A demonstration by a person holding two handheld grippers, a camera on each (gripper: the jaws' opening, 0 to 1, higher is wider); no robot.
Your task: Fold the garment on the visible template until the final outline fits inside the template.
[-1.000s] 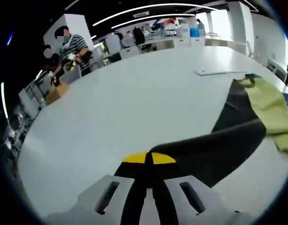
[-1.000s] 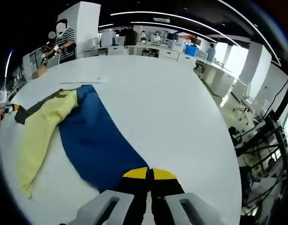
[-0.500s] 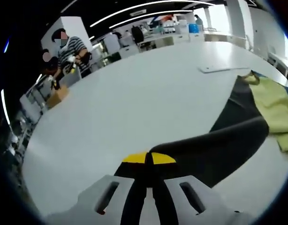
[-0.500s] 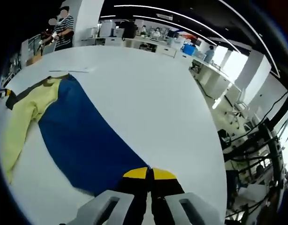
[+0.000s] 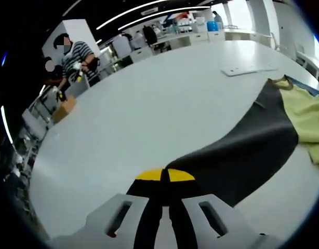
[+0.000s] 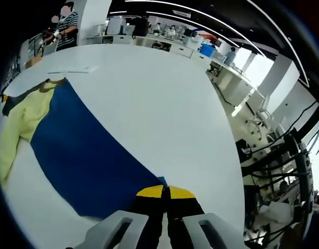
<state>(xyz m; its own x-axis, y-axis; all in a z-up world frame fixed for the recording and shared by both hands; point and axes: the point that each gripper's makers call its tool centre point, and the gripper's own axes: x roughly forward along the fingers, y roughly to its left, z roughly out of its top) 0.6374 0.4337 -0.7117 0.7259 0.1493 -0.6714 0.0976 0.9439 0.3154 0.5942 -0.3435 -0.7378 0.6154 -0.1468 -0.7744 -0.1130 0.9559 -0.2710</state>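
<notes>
Since a second ago, we have drawn the garment [image 6: 76, 150] out wider: in the right gripper view the blue panel now spreads broad and flat toward 10 o'clock, and in the left gripper view the dark sleeve [image 5: 237, 155] has widened and flattened toward 2 o'clock.

We hold the cloth at both ends. Our left gripper [image 5: 165, 179] is closed on the dark sleeve's end, and our right gripper [image 6: 165, 193] is closed on a corner of the blue panel. The garment lies on the white table [image 5: 149, 98], its long axis running between our two grippers, with the yellow part [image 5: 310, 122] in the middle. Each gripper is at an outer end, so neither is nearer the middle.

A thin flat sheet [image 5: 250, 70] lies beyond the garment at 1 o'clock in the left gripper view; we cannot tell whether it is the template. No containers sit on the table. People [image 5: 79, 57] work at 11 o'clock, well apart from the garment.

We judge the next fold must bring one end inward along that axis.
</notes>
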